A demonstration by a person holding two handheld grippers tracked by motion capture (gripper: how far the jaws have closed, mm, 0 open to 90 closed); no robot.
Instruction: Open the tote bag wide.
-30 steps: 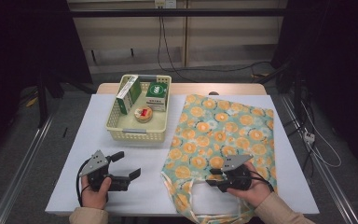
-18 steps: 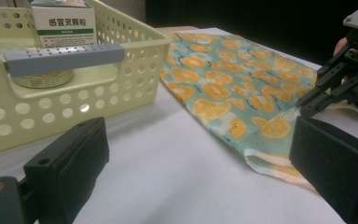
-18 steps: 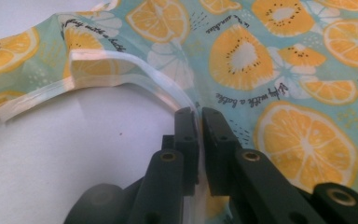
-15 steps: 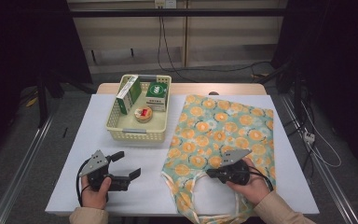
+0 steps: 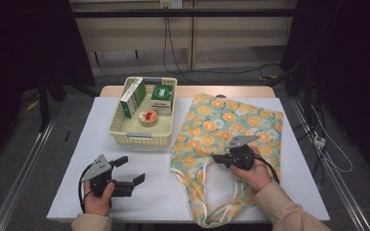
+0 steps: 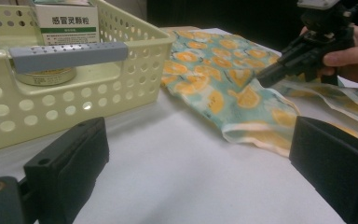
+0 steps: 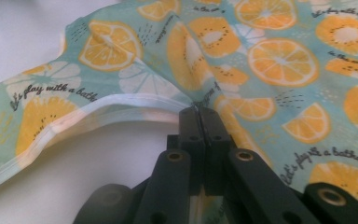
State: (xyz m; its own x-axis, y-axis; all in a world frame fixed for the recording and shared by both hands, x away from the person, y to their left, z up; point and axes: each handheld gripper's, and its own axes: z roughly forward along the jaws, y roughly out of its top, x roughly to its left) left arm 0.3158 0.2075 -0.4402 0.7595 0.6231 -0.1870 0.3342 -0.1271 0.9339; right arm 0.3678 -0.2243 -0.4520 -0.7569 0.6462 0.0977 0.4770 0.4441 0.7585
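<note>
Right tongs (image 7: 199,114) clamped on fruit-print bag (image 5: 221,125) rim – left tongs (image 5: 131,169) apart, resting on surface (image 5: 91,120) near basket (image 5: 142,139).

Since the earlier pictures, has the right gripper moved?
Yes. The right gripper has shifted slightly left and toward the basket, now shut on the bag rim.

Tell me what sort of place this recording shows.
Likely a lab or data-collection workspace, not a home: a white-covered table between dark curtains, loose cables along the bare floor behind, and a person's handheld left gripper and right gripper.
</note>
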